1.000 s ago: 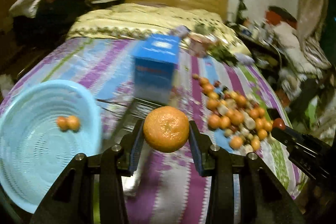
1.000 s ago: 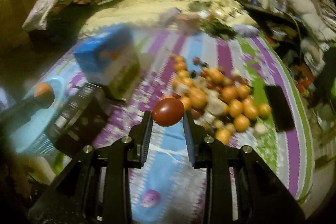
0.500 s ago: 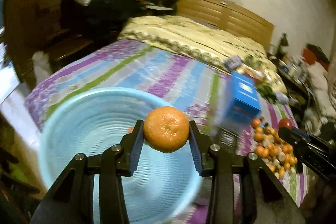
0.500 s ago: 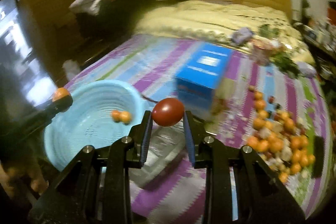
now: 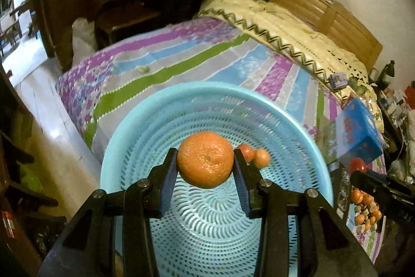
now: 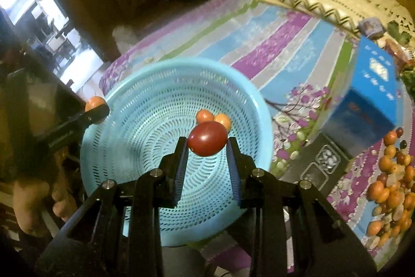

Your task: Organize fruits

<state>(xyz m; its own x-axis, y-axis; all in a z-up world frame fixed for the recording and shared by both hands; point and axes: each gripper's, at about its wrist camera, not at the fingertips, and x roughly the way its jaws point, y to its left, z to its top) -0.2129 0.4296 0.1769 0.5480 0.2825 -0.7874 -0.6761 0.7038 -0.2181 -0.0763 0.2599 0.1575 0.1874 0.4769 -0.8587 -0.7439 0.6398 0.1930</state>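
My left fingers [image 5: 205,168] grip the orange [image 5: 205,159], my right fingers [image 6: 206,144] the red fruit [image 6: 207,138], above the basket [image 6: 249,98] (for dropping in).

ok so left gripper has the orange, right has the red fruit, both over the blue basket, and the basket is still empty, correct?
Not quite: the blue basket is not empty. The right wrist view shows two small orange fruits already lying in it. The rest holds: the left gripper is clamped on the orange, the right gripper on the red fruit, both over the basket.
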